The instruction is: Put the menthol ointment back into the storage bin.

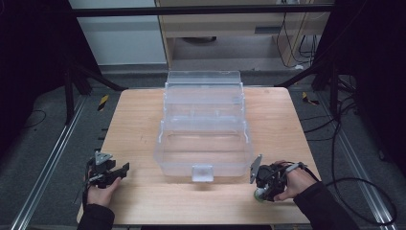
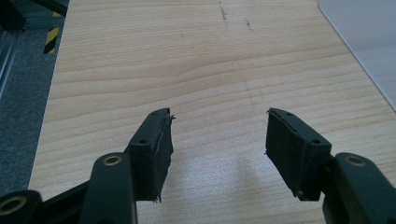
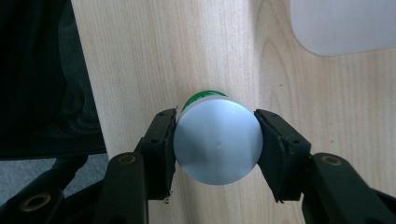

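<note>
We note right gripper (image 3: 215, 140) clamped on the grey-capped green bottle (image 3: 217, 142); left gripper (image 2: 217, 149) half open, empty.

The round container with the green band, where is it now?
The round container sits clamped in the right hand-held gripper, near the table's front right, beside the clear box.

Left tool (image 2: 219, 140), jaws apart, above bare wooden table (image 2: 187, 60).
</note>
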`<state>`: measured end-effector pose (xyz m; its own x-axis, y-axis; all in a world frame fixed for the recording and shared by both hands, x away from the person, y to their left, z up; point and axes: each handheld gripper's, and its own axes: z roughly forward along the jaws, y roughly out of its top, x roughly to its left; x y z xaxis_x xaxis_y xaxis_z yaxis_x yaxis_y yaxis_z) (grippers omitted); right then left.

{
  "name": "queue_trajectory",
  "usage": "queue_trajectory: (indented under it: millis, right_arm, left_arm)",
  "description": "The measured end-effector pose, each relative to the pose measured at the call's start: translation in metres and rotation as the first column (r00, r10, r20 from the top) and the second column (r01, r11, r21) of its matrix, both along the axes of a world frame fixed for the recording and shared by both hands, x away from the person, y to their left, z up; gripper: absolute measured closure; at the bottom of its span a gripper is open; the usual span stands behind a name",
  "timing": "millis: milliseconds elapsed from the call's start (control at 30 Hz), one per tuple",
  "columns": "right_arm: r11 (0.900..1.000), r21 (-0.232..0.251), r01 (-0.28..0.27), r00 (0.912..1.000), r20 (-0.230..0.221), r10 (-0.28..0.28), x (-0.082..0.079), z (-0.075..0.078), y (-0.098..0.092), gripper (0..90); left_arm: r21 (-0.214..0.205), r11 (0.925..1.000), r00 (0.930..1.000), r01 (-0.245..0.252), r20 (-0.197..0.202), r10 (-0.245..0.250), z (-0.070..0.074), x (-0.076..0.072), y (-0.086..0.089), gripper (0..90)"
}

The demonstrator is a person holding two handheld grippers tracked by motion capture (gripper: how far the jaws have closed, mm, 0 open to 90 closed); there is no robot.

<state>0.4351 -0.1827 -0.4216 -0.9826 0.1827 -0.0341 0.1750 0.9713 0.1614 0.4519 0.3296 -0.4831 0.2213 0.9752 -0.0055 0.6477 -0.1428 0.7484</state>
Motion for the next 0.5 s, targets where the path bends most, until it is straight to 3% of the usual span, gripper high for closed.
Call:
queue_trajectory:
  millis: [500]
  right_arm:
    - [0.9981, 0.051, 0.035, 0.999, 0.026, -0.036, 0.001, 0.037, -0.008, 50.6]
  left_arm:
    - [0.0, 1.0, 1.0, 0.004, -0.001, -0.004, 0.0, 0.0, 0.0, 41.0]
